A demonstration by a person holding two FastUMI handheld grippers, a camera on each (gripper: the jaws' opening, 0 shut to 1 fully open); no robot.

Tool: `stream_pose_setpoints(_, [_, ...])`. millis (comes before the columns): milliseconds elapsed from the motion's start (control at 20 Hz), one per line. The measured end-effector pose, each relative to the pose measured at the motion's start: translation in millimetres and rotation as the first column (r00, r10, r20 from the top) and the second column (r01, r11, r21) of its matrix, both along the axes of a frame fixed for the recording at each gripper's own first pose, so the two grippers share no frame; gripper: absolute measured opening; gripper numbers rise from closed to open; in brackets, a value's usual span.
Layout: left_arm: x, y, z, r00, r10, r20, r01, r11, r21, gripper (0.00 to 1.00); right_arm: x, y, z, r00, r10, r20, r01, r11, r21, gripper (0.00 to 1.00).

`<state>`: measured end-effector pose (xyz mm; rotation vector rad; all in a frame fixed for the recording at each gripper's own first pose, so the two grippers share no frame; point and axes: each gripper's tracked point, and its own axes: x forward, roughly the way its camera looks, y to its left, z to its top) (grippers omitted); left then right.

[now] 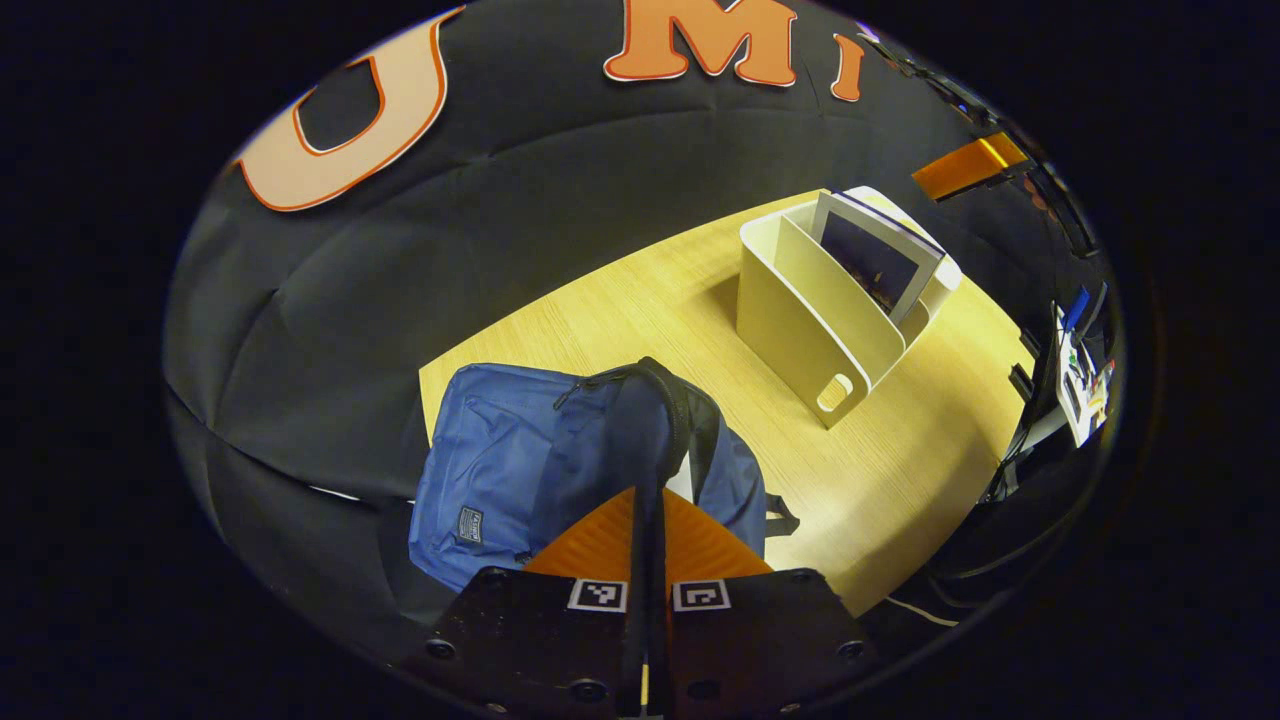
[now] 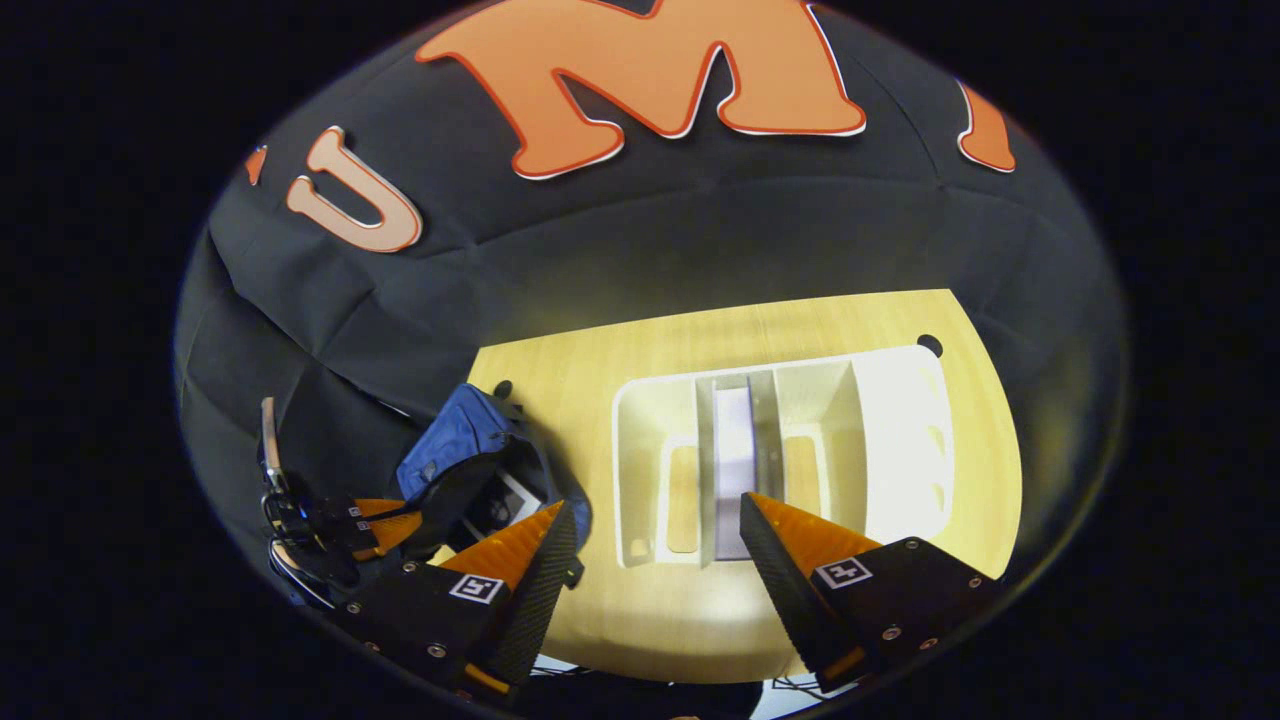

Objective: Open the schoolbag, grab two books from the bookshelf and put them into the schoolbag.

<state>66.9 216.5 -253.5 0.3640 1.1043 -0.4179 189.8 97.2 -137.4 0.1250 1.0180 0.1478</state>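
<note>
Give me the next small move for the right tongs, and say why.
Probably lower the right tongs straight onto the book standing in the middle slot of the white bookshelf and close on its top edge. They are open and hang above it, while the left tongs are shut on the schoolbag flap, holding it open.

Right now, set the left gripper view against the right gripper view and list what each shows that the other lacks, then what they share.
Left gripper view: the left gripper, jaws shut on the blue fabric schoolbag's dark top strap, and cluttered gear past the table edge.

Right gripper view: the right gripper, jaws open, above the cream plastic bookshelf, looking straight down on a book's top edge in it.

Both: schoolbag, bookshelf, book, light wooden table.
</note>
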Motion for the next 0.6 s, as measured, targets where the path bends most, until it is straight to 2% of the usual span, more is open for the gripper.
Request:
stream_pose_setpoints(150, [-2.3, -1.7, -4.4, 1.000, 0.003, -0.010, -0.003, 1.000, -0.009, 0.02, 11.8, -22.7, -38.8, 0.995, -0.016, -0.096, 0.010, 0.998, -0.056, 0.96])
stream_pose_setpoints(300, [-4.0, -2.8, -9.2, 0.999, 0.015, -0.030, -0.016, 1.000, -0.017, 0.02, 18.7, -21.7, -56.4, 0.985, -0.007, -0.172, -0.003, 0.999, -0.054, 0.94])
stream_pose_setpoints(500, [-5.5, -3.8, -18.3, 0.999, 0.024, -0.047, -0.026, 0.999, -0.032, 0.02, 22.3, -19.0, -81.6, 0.970, -0.002, -0.243, -0.022, 0.995, -0.093, 0.85])
stream_pose_setpoints(550, [-6.6, -3.2, -19.2, 0.998, 0.025, -0.052, -0.027, 0.999, -0.033, 0.02, 22.6, -21.2, -87.0, 0.966, -0.008, -0.260, -0.022, 0.993, -0.112, 0.80])
stream_pose_setpoints(600, [-7.1, -3.8, -21.1, 0.998, 0.027, -0.055, -0.029, 0.999, -0.035, 0.02, 22.7, -21.0, -91.3, 0.961, -0.006, -0.276, -0.029, 0.992, -0.120, 0.65])
